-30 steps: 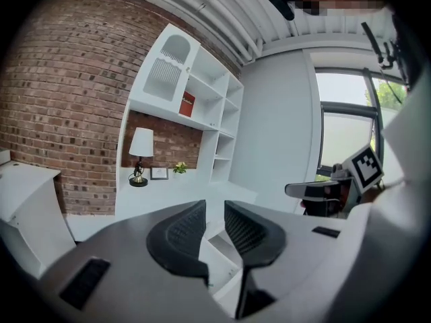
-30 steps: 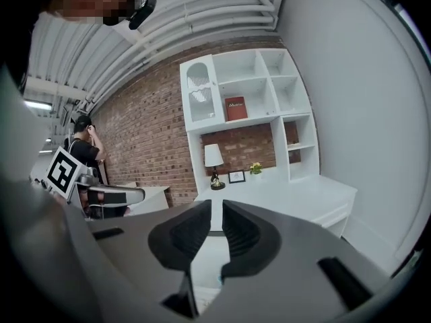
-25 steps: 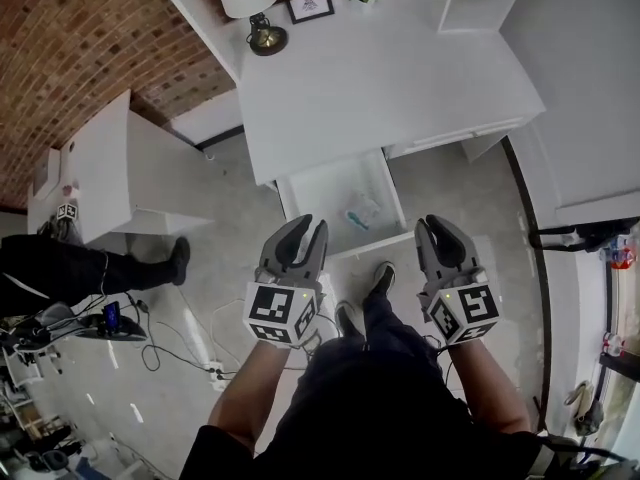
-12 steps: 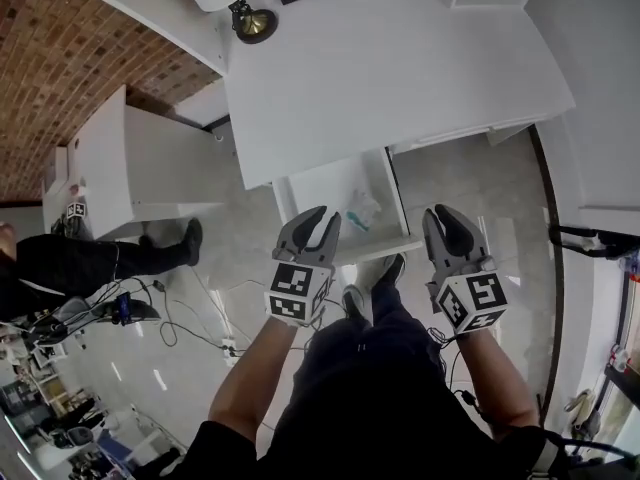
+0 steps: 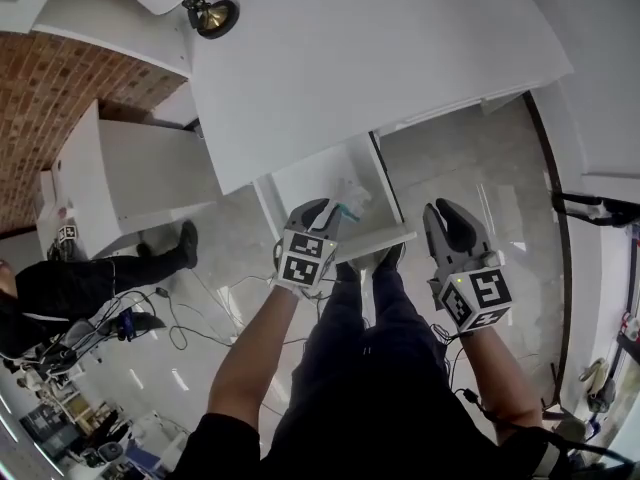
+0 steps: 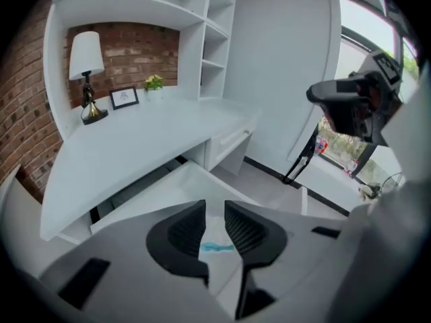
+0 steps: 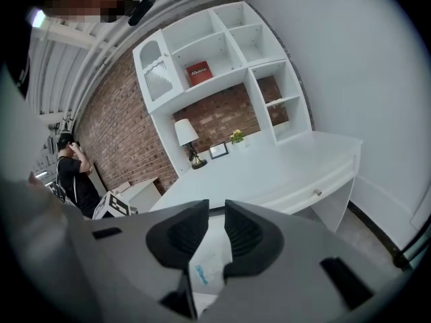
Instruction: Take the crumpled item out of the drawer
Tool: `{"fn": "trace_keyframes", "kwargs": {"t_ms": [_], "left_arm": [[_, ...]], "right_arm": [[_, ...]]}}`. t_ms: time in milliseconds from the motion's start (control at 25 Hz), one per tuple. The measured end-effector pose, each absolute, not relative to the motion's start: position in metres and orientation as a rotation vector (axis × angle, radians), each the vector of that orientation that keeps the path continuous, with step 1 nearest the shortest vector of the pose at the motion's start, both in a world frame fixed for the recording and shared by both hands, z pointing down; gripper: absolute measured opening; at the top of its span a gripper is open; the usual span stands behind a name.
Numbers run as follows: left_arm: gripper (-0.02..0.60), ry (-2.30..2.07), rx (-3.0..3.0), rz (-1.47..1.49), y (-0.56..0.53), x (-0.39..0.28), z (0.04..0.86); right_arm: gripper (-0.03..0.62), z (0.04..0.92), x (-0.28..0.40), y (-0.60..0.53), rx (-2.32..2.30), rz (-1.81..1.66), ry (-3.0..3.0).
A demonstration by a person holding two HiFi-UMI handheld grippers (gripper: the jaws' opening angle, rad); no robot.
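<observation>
**A:** Where's the crumpled item (image 5: 351, 197)?

**B:** It lies in the open drawer (image 5: 305, 180), just ahead of the tips of the left tongs (image 5: 322, 208). It's pale and wrinkled, with a blue-green mark on it.

**A:** Do the left tongs have it?

**B:** No. In the left gripper view the left tongs (image 6: 215, 211) stand a narrow gap apart with nothing pinched between them. The crumpled item (image 6: 217, 247) shows through that gap, down on the drawer (image 6: 176, 188) floor beyond the pads. Whether a tip brushes it, I can't tell.

**A:** And the right tongs (image 5: 447, 211)?

**B:** They're held off to the right of the drawer's front panel, above the floor and well apart from the left ones. In the right gripper view the right tongs (image 7: 215, 212) are parted by the same sort of narrow gap and hold nothing. The crumpled item (image 7: 205, 272) appears below and beyond them.

**A:** What's past the tongs?

**B:** A white worktop (image 5: 380, 58) that the drawer slides out from. At its far left corner stands a lamp (image 5: 207, 14) on a brass base. A person in dark clothes (image 5: 95, 273) stands well to the left of the left tongs.
</observation>
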State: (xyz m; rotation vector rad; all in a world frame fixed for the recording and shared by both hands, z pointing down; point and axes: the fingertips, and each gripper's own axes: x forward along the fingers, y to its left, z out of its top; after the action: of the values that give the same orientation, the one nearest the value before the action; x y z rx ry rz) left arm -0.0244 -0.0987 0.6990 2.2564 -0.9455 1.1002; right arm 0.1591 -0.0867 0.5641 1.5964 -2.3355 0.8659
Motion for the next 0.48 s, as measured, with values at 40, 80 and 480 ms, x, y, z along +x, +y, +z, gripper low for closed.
{"fn": "trace_keyframes", "kwargs": {"t_ms": [40,80,480], "left_arm": [[0.083,-0.914,2.248,1.128,-0.098,-0.023,0.712],[0.083,-0.882,2.238,1.152,-0.098,-0.022,0.726],[0.158,-0.661,2.149,1.393,-0.092,-0.025,0.837]], "right_arm": [[0.072,0.567,0.161,-0.085,1.605,0.865,-2.321],[0.072,0.570,0.162,-0.083,1.612,0.864,-2.309],[0.072,0.603,0.145,-0.055,1.660,0.930,-2.224]]}}
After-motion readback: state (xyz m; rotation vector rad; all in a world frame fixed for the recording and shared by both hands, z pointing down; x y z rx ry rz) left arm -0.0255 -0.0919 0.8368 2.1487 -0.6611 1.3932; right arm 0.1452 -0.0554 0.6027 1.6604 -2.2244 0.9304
